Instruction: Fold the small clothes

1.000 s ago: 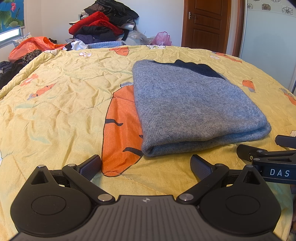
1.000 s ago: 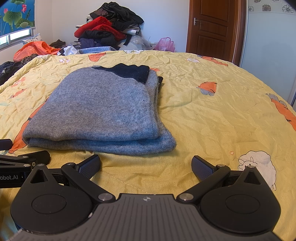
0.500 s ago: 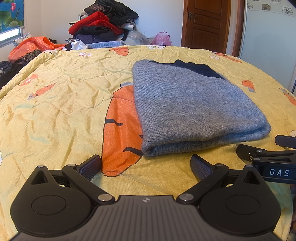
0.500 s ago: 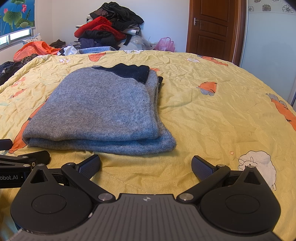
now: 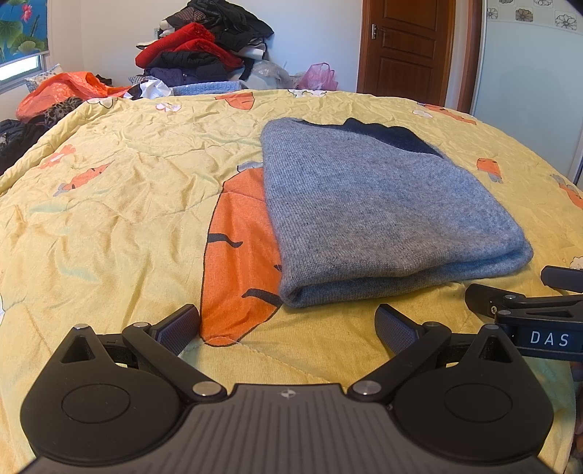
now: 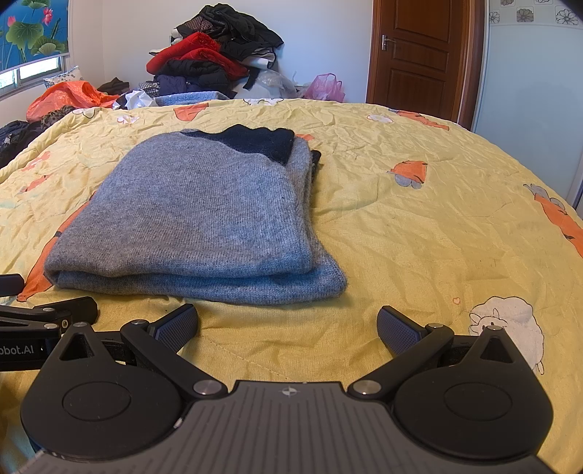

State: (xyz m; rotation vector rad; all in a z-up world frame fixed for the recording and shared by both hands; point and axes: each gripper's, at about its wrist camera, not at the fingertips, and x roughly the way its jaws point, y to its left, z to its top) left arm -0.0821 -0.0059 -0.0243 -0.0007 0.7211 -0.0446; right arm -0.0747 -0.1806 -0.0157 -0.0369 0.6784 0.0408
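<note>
Left gripper (image 5: 288, 324): jaws spread wide, nothing between them, sitting low over the bedspread (image 5: 109, 226) just short of the sweater's near edge. Right gripper (image 6: 288, 324): same, wide apart and empty, also just short of the near edge. Each shows at the side of the other's view, so they're close side by side.

Surface: yellow quilted bedspread, wrinkled, printed with orange carrots and a white sheep (image 6: 506, 328). One big carrot print (image 5: 240, 255) lies partly under the sweater's left edge.

Room: pile of clothes (image 5: 204, 47) heaped beyond the far end of the bed, red and black on top; orange bag (image 5: 62, 89) far left; pink plastic bag (image 5: 319, 74) near the brown wooden door (image 5: 408, 47); pale wall on the right; lotus picture (image 6: 34, 29) above a window, top left.

Folded grey sweater (image 5: 375, 204): lies flat mid-bed, in front of both grippers. Grey knit, folded to a rough rectangle in several layers, rounded fold toward the grippers. Dark navy section (image 6: 255, 140) shows at the far end. In the right view the layer edges on the right side are slightly staggered, bottom layer sticking out at the near right corner.
</note>
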